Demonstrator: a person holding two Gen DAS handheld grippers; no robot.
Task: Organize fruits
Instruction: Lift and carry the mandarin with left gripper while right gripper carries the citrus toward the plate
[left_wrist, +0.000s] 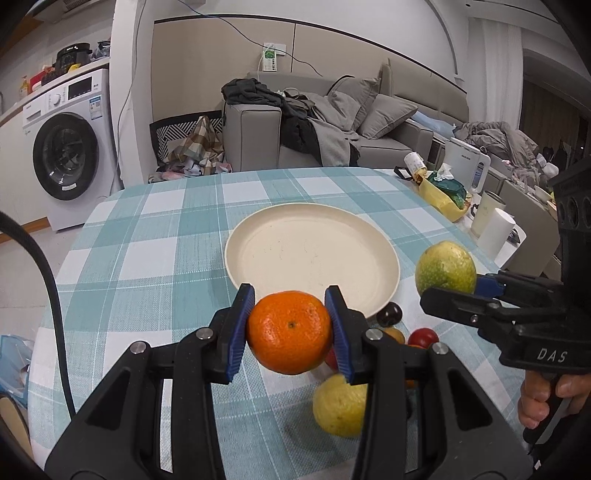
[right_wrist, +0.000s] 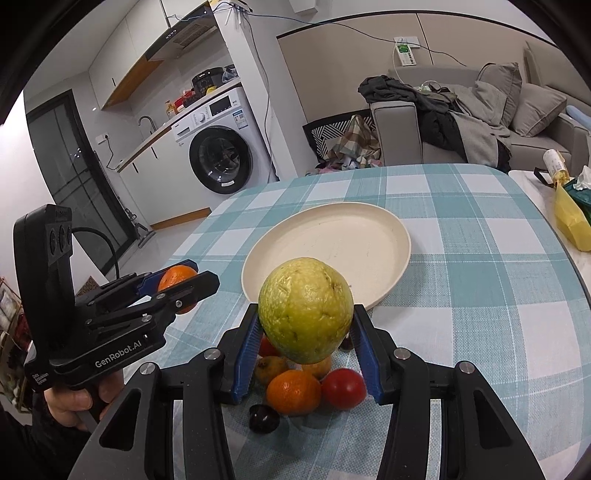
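1. Checked teal cloth covers the table (left_wrist: 155, 236), with a washer (left_wrist: 66, 155) and a sofa (left_wrist: 388, 125) behind it.
2. Orange (left_wrist: 289, 331): clamped between the blue pads of the left gripper (left_wrist: 291, 332), lifted clear of the cloth, just short of the plate's near rim. The pads bear on opposite flanks, which keeps the round fruit from rolling out.
3. Guava (right_wrist: 306, 309): a yellow-green fruit clamped in the right gripper (right_wrist: 306, 347) at its lower sides, also raised, near the same rim.
4. Plate (left_wrist: 314, 243): cream, nothing in it, centred ahead of both grippers. Judged to be the collection point, since both fruits are carried toward it.
5. Remaining fruit: a loose cluster on the cloth below the grippers, comprising a second orange (right_wrist: 293, 392), a tomato (right_wrist: 343, 388), a dark plum (right_wrist: 263, 418) and small yellow fruits. A lemon (left_wrist: 340, 406) lies beside them.
6. Judgement: the task is at an early stage; set both fruits well apart on the plate to avoid collision.
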